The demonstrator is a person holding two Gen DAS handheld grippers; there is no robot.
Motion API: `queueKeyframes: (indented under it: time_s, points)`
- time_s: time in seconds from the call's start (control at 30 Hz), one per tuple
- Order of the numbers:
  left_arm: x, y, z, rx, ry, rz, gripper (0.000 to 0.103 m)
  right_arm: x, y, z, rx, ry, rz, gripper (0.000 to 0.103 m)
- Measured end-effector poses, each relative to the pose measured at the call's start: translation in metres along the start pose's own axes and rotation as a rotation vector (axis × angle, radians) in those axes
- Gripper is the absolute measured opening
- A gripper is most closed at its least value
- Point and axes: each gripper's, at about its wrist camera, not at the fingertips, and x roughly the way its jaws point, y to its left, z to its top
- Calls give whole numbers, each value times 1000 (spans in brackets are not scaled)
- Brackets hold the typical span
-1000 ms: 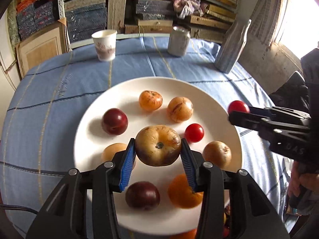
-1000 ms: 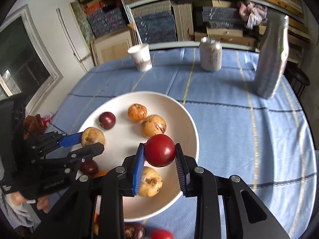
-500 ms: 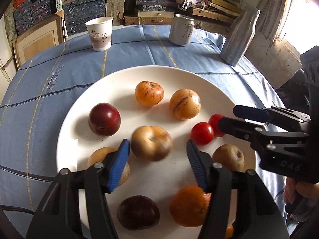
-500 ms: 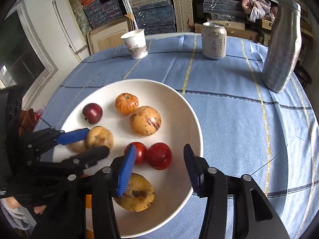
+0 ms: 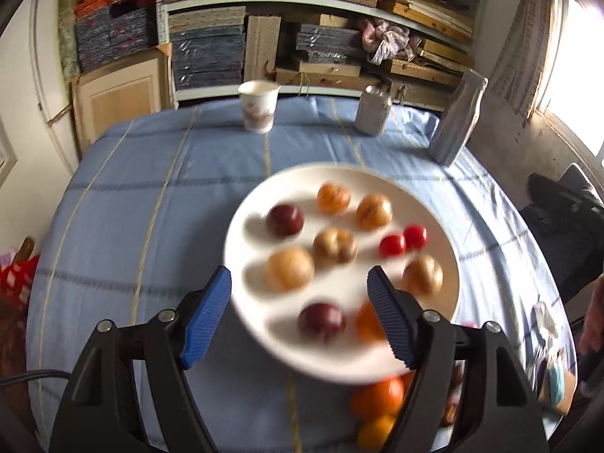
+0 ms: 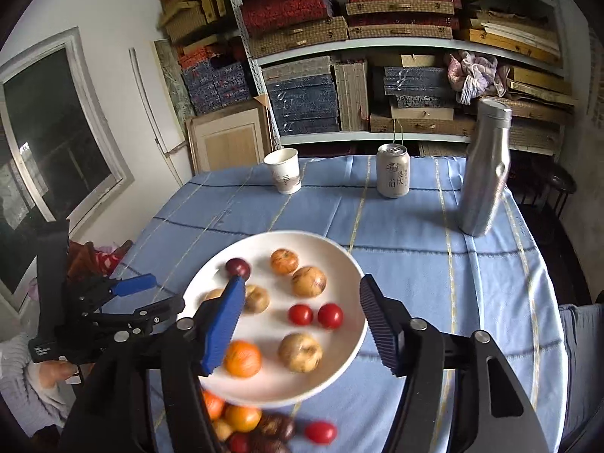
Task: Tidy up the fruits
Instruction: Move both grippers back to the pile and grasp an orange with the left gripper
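- We hold two sets of tongs over the white plate (image 6: pixel 339 362): the left tongs (image 5: pixel 298 317) and the right tongs (image 6: pixel 298 324) are both empty, jaws spreading wider, nothing between the pads.
- The step in hand looks like a release just finished: a tan fruit (image 5: pixel 334 245) sits near the plate's middle, and a pair of small red fruits (image 6: pixel 315 315) lies side by side toward the plate's right half.
- Also on the plate are two dark plums, several tan and orange fruits, and an orange one (image 6: pixel 242 358) near its front edge (the left view is blurred, so we cannot sort them finely).
- More fruit is still off the plate, piled just in front of its near rim (image 6: pixel 245 422); our guess is the next move calls for dropping the open tongs onto one of these and pinching it gently, since round fruit rolls.
- Beyond the plate, on the blue-clothed surface (image 6: pixel 415 245), stand a paper cup (image 6: pixel 284 170), a drink can (image 6: pixel 392 170) and a silver bottle (image 6: pixel 485 168).
- Behind the surface, shelves (image 6: pixel 377 37) hold stacked boxes; a window lies to the plate's left.
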Motion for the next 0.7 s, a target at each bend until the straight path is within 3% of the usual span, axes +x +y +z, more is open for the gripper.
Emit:
queueKeyframes:
  time_s: [0.2,0.4,0.53,0.7]
  points:
    - [-8,-5,-69,-8,111,-7,76,-1,2,-80,50,146,1,76]
    - [-12,-26,-108,39,160,-39,77,-13,-2,-150,73,257,-30,76]
    - [-13,-32,-108,48,151,-52,79,-18,-9,-168,116,300,-32,80]
    - [-5,-36,-99,47,157,-72,80,-30,-6,-163,104,258,-51,82]
